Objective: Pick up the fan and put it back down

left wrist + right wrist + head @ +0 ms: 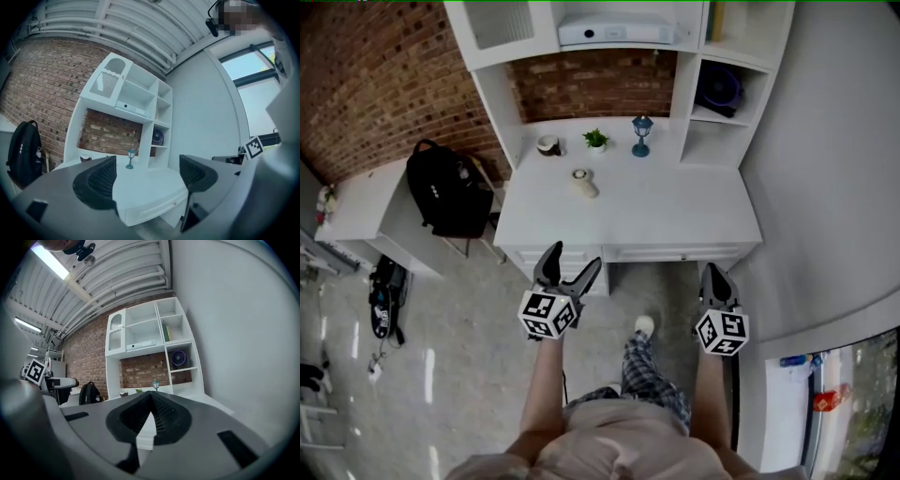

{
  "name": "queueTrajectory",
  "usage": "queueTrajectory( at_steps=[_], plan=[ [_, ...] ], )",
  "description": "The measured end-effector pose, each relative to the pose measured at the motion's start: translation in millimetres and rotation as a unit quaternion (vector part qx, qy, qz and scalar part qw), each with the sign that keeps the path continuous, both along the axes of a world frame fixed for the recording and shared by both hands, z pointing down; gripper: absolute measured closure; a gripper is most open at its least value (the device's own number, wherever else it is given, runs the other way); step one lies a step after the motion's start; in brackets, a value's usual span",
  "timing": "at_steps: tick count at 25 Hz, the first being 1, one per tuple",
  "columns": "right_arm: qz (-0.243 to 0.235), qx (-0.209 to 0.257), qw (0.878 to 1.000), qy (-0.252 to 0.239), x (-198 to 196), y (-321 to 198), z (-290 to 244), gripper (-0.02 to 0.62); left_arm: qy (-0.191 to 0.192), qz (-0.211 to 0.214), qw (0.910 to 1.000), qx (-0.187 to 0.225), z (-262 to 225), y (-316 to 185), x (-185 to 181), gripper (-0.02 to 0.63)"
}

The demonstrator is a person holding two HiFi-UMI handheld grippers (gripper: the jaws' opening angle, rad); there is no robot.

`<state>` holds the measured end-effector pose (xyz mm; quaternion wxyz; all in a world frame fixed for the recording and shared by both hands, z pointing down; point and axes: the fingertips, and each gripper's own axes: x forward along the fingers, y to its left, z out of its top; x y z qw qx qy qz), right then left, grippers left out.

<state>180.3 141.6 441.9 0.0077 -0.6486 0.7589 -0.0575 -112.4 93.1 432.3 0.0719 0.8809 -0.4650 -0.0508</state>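
A round dark blue fan (719, 91) stands in the right-hand cubby of the white hutch; it also shows in the left gripper view (158, 137) and the right gripper view (178, 358). Both grippers hang in front of the white desk (675, 211), well short of the fan. My left gripper (572, 260) is open with nothing between its jaws (147, 180). My right gripper (713, 274) is shut and empty, its jaws meeting in a point (151, 398).
On the desk stand a small blue lantern (642, 136), a potted plant (596, 140), a cup (548, 144) and a cream object (583, 181). A black backpack (445, 187) sits left of the desk. A white wall (834, 169) closes the right side.
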Motion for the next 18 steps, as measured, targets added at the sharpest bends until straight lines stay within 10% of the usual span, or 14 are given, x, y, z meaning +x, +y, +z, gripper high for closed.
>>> queueTrajectory(
  at_steps=[18],
  plan=[
    [-0.06, -0.002, 0.998, -0.019, 29.6, -243.7, 0.1, 0.58, -0.02, -0.051, 0.9985, -0.009, 4.5, -216.0, 42.4, 0.207]
  ],
)
